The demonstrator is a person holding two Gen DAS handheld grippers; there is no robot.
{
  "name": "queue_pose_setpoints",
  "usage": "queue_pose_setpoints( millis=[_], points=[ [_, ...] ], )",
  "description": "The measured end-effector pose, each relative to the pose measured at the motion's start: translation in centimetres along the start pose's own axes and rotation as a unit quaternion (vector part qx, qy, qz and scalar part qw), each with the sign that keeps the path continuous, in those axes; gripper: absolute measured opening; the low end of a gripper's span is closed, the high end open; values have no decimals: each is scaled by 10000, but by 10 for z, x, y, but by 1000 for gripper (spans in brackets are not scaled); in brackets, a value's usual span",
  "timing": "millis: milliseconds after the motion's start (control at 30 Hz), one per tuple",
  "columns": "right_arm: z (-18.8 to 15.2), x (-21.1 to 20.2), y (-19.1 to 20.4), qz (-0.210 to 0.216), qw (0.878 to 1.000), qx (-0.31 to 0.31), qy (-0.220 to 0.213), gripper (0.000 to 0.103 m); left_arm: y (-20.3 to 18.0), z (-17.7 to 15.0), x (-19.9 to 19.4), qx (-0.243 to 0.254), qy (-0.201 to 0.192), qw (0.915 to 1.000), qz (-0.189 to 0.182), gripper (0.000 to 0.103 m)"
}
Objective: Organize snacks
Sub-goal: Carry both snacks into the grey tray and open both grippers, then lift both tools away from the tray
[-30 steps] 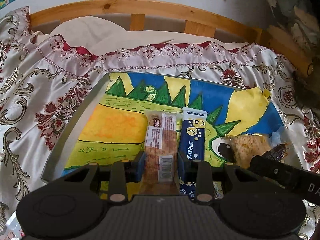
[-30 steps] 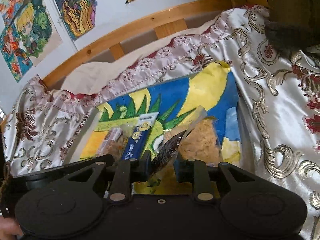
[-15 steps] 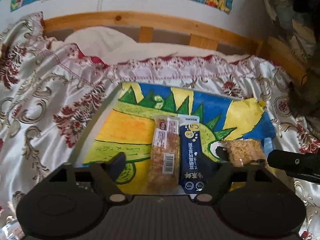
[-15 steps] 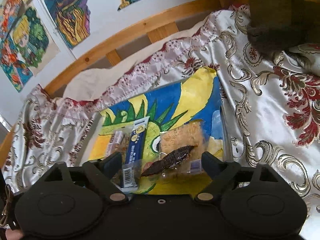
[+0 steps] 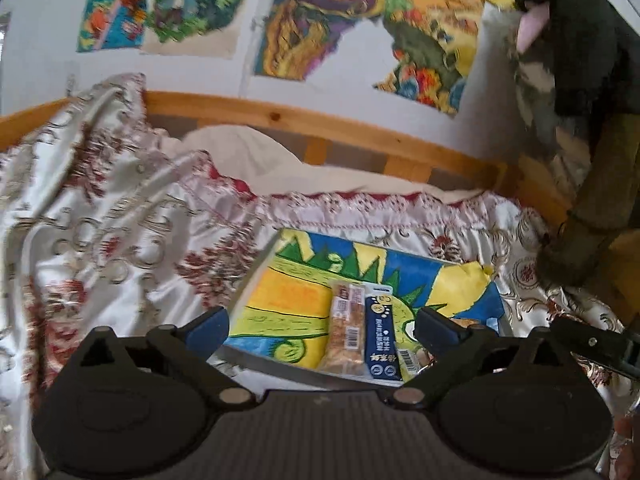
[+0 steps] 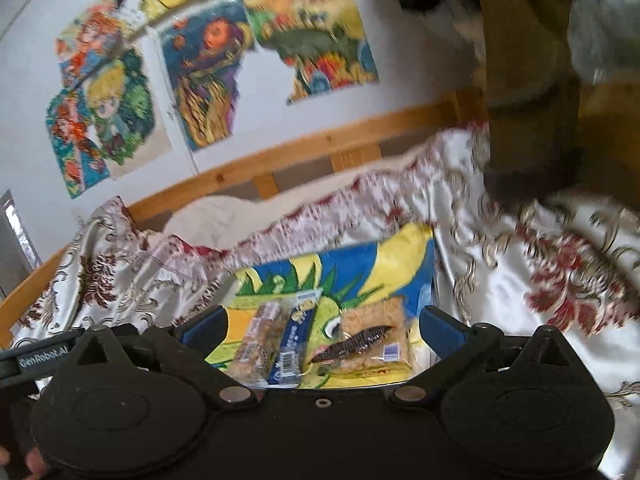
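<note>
Since a second ago both my grippers have let go of their snacks and pulled up and back; the jaws have just been opening and now stand wide, nothing between the pads.

My left gripper [image 5: 322,330] looks down on the painted tray [image 5: 280,300], where the brown bar [image 5: 347,334] and blue packet [image 5: 382,336] lie side by side, at twelve o'clock beyond the fingertips.

My right gripper [image 6: 322,328] frames the wrapped cake [image 6: 376,334], the dark snack [image 6: 352,346] across it at seven o'clock.

Satin bedspread [image 5: 120,240] surrounds the tray on all sides; a wooden rail [image 5: 320,120] bounds it at twelve o'clock.

The tray's near edge is hidden by my gripper bodies; motion blurs the wall pictures [image 6: 208,72].
</note>
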State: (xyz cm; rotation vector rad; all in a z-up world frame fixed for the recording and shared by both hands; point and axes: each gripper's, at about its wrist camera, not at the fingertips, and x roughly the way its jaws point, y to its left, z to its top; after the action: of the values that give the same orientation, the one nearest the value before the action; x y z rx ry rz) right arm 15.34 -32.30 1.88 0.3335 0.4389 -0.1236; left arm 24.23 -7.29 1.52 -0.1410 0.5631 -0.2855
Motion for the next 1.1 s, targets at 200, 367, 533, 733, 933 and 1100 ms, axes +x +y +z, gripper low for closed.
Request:
queue_pose_setpoints(
  millis=[200, 367, 533, 733, 933, 1100],
  points=[
    [-27, -62, 17, -116, 9962, -404, -768, 102, 14, -8, -55, 23, -335, 9992, 196, 103],
    [-59, -113, 28, -192, 9938, -433, -1008, 102, 20, -27, -96, 248, -460, 9980, 343, 103],
    [-81, -149, 35, -199, 9943, -325, -998, 102, 28, -53, -124, 276, -139, 9986, 434, 103],
    [-104, -180, 43, -231, 9965, -352, -727, 102, 26, -69, -156, 426, -43, 9981, 442, 103],
    [-124, -208, 46, -494, 9962, -342, -631, 102, 34, -92, -182, 590, 101, 9965, 587, 103],
    [-133, -221, 45, -584, 9959, -331, -607, 102, 37, -103, -198, 580, 49, 9966, 581, 103]
  ],
)
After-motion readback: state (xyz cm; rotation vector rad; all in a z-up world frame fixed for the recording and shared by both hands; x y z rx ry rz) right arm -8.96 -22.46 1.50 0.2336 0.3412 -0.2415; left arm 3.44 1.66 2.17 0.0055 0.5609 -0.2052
